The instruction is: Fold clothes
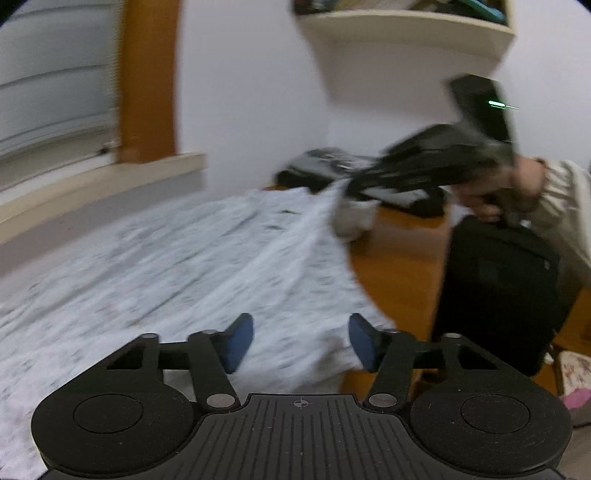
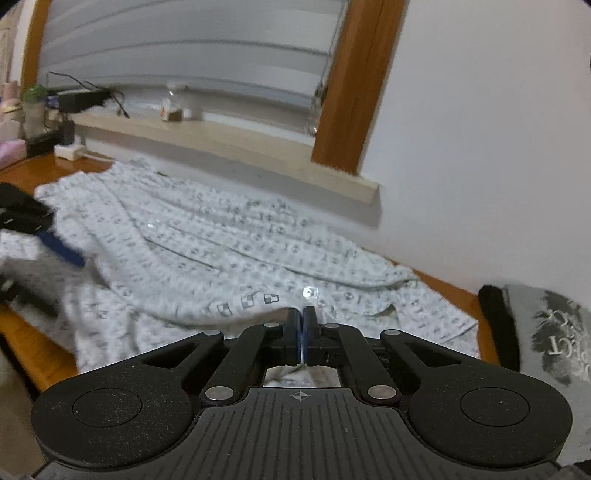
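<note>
One white patterned garment (image 2: 229, 251) lies spread on the counter (image 2: 443, 284), with one grey printed garment (image 2: 550, 332) at its right end. There are two tools, left tool (image 1: 301, 341) and right tool (image 2: 303, 325). One black bag (image 1: 495, 291) shows, and perhaps one dark pile (image 1: 325, 166), though blur hides it.

You were working in a lived-in room at home. A wooden table (image 2: 33, 347) sat under a window with slatted blinds (image 2: 192, 48) and a warm wood frame (image 2: 347, 85). The sill (image 2: 207, 136) was cluttered with a small jar (image 2: 173, 107), cables and a potted plant (image 2: 35, 94). A wall shelf (image 1: 402, 26) held household odds and ends, and a black backpack (image 1: 498, 291) stood beside the table.
</note>
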`<control>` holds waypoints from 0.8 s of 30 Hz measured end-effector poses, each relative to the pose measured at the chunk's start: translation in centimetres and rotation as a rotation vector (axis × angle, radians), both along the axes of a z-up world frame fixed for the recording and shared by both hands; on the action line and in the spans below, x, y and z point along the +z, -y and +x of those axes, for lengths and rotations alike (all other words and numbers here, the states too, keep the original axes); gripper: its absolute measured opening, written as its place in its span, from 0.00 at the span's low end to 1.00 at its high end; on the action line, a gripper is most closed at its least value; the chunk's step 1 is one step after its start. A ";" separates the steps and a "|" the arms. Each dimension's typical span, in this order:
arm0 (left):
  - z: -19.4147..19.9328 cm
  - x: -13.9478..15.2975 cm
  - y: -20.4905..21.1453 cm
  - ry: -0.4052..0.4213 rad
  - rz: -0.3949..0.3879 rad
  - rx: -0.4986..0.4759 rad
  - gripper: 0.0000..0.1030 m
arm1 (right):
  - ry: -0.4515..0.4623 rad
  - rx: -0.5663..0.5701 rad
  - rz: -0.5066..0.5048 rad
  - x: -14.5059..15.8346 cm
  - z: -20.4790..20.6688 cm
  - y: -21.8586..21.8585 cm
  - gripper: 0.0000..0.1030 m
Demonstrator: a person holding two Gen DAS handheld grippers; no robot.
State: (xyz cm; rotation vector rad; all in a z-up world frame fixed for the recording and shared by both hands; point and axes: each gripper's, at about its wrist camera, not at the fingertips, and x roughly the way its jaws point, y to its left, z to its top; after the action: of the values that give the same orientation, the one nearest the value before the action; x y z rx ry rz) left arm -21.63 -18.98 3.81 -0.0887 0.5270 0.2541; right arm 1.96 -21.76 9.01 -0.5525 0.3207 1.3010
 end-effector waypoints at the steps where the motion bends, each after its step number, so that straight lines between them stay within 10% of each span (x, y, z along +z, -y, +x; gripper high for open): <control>1: 0.9 -0.2 0.5 -0.009 0.004 -0.015 0.52 | 0.002 -0.007 -0.005 -0.2 0.1 -0.4 0.04; 13: 5.9 -2.9 2.9 -0.074 0.024 -0.076 0.60 | -0.031 -0.066 0.008 -5.0 1.2 3.3 0.39; 24: 5.9 -2.6 2.3 -0.052 0.039 -0.054 0.10 | -0.026 -0.095 0.004 -6.4 3.1 1.2 0.31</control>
State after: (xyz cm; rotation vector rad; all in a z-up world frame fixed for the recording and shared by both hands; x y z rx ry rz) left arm -15.71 -21.31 1.19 -0.0295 0.5747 0.2139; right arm 5.04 -22.94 2.61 -0.5112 0.3619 1.2175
